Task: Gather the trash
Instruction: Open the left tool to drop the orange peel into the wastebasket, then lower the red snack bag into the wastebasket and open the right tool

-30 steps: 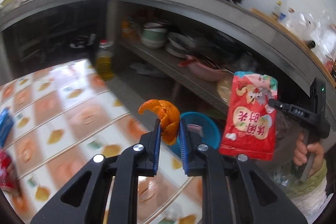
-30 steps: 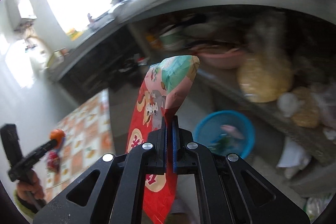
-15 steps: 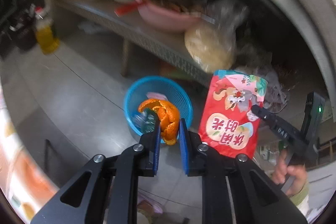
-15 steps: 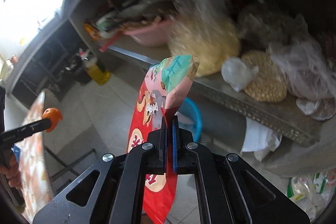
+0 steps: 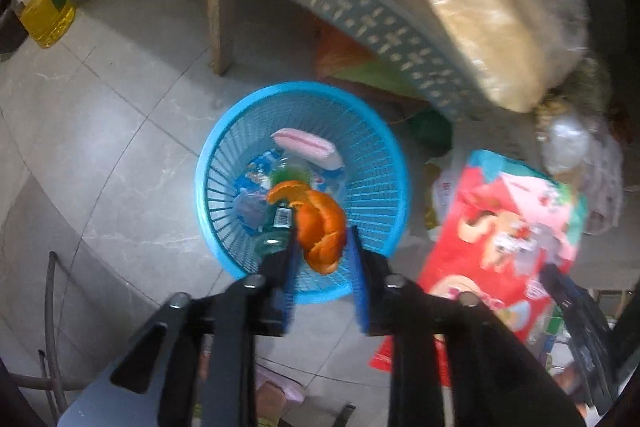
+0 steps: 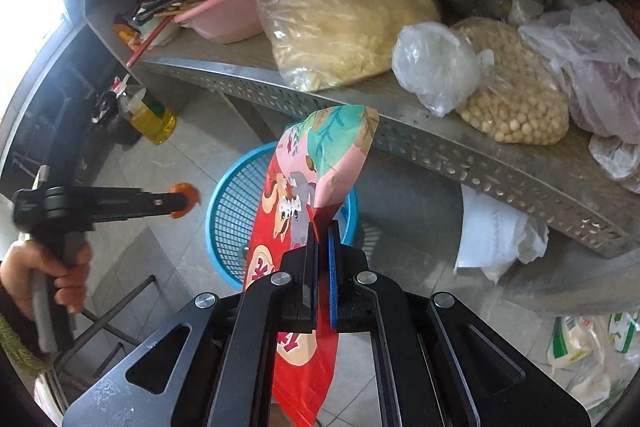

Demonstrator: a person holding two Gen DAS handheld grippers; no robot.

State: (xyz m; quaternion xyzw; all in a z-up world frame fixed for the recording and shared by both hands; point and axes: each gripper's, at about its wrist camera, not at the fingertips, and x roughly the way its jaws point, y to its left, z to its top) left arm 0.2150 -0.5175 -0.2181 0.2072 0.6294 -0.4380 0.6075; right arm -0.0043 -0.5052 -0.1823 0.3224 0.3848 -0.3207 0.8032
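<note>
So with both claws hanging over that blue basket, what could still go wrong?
1. The left claw is opening, and the orange peel between its fingers hangs near the blue basket's near edge, so it might fall onto the floor tiles.
2. The red snack bag, pinched in the shut right claw, is large and floppy; once released it could catch on the rim.

Blue basket and oil bottle stand on tiled floor.
</note>
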